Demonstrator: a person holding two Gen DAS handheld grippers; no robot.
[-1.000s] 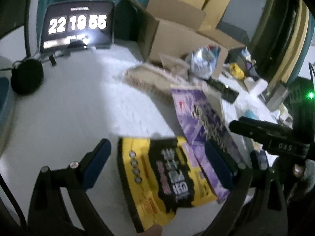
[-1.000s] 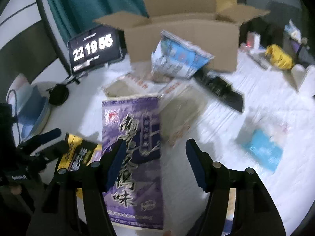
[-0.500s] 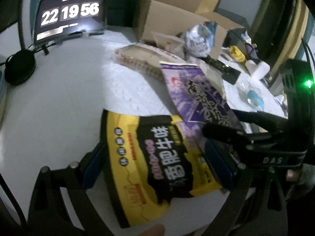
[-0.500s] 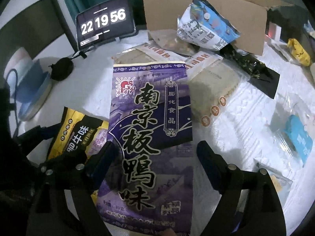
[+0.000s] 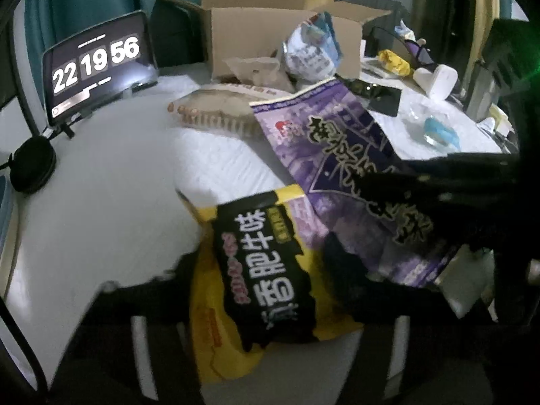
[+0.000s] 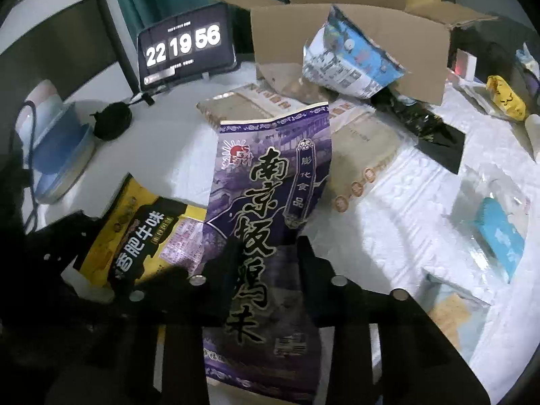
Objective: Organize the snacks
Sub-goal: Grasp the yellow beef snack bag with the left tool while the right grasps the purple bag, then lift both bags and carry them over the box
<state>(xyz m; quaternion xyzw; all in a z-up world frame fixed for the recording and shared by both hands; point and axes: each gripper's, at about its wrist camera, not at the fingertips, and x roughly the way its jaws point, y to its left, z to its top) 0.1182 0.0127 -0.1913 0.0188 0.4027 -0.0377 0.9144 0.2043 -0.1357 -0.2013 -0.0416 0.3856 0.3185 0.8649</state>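
Note:
My left gripper (image 5: pixel 266 263) is shut on a yellow and black snack bag (image 5: pixel 260 270), which also shows in the right wrist view (image 6: pixel 135 236). My right gripper (image 6: pixel 268 253) is shut on a purple snack bag (image 6: pixel 270 202) and lifts its top end off the table; the bag also shows in the left wrist view (image 5: pixel 337 155), overlapping the yellow bag. An open cardboard box (image 6: pixel 337 40) stands at the back with a blue and white bag (image 6: pixel 351 64) leaning on it. Beige snack bags (image 6: pixel 361 141) lie in front of the box.
A clock tablet (image 6: pixel 185 47) and a black round case (image 6: pixel 111 123) are at the back left. A blue bowl (image 6: pixel 54 158) sits at the left edge. A black packet (image 6: pixel 428 131), a clear packet with blue contents (image 6: pixel 496 229) and a yellow object (image 6: pixel 506 96) lie to the right.
Both grippers have closed, the left on the yellow bag and the right on the purple bag. The purple bag's top end has risen off the table.

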